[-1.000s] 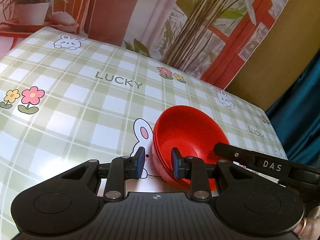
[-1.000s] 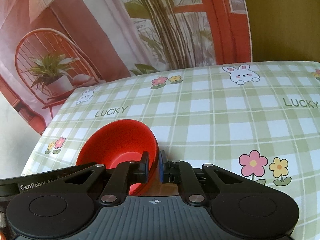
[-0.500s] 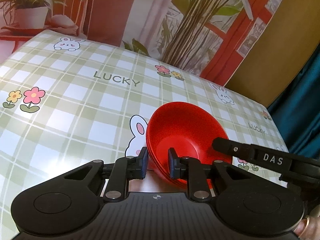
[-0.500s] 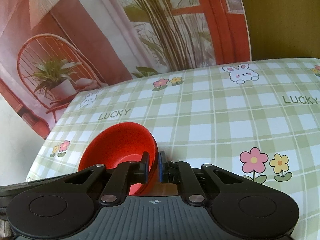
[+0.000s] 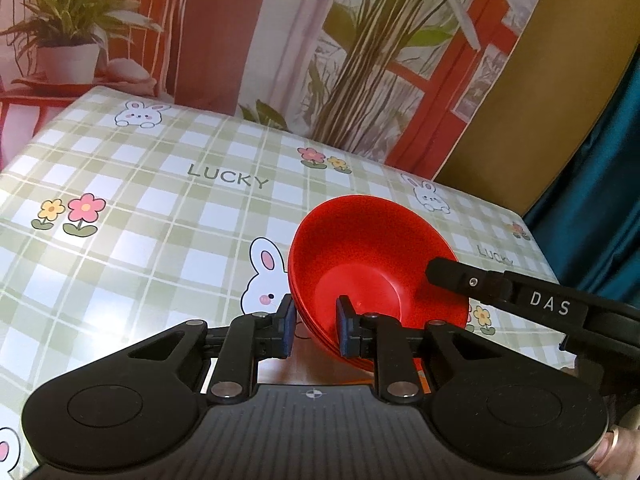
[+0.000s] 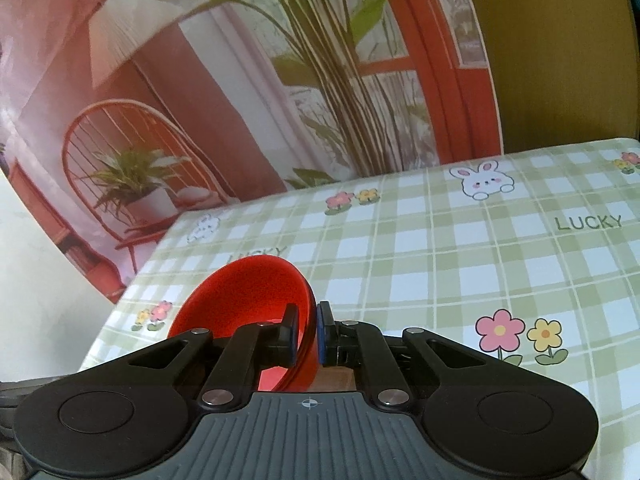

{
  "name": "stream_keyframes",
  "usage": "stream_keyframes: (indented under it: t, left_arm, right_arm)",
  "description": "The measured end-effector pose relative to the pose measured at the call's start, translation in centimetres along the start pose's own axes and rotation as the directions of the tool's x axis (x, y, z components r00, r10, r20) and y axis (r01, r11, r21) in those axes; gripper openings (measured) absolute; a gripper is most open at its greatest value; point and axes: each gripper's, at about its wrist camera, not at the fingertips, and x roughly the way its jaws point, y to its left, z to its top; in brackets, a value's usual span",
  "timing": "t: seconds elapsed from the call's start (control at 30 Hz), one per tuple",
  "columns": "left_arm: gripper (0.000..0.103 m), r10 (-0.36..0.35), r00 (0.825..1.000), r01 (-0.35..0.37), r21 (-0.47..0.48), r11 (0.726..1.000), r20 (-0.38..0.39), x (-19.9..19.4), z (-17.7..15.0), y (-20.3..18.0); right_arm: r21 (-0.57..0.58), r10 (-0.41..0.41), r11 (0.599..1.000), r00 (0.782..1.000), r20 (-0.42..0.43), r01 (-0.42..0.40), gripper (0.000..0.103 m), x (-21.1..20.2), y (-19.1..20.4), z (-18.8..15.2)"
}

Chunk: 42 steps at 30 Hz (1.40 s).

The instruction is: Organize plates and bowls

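Observation:
A stack of red bowls (image 5: 372,264) is held tilted above the checked tablecloth (image 5: 140,240). My left gripper (image 5: 314,326) straddles the stack's left rim, one finger inside and one outside, with a visible gap at the outer finger. My right gripper (image 6: 307,336) is shut on the opposite rim of the red bowls (image 6: 248,300), one pad inside and one outside. The right gripper's black finger (image 5: 500,288), marked DAS, shows in the left wrist view against the bowl's right side.
The tablecloth (image 6: 460,264) carries bunnies, flowers and LUCKY lettering. A printed backdrop (image 5: 280,40) with plants and a red chair hangs behind the table. A teal curtain (image 5: 600,200) is at the right. A bare wooden strip (image 5: 320,372) shows under the left gripper.
Both grippers have risen and tilted with the bowl stack, which now sits higher over the table. The left gripper's fingers have closed in around the rim.

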Motion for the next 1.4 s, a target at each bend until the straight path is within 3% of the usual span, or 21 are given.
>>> stream_keyframes:
  t: [0.93, 1.4]
  left_arm:
    - [0.022, 0.024, 0.999, -0.025, 0.036, 0.999, 0.029, -5.4, -2.7, -1.5]
    - [0.023, -0.041, 0.999, 0.041, 0.017, 0.999, -0.024, -6.1, -4.0, -1.5]
  right_arm:
    - [-0.01, 0.021, 1.0, 0.999, 0.03, -0.021, 0.01, -5.7, 1.7, -2.8]
    - [0.004, -0.007, 1.0, 1.0, 0.016, 0.007, 0.01, -8.3, 1.7, -4.5]
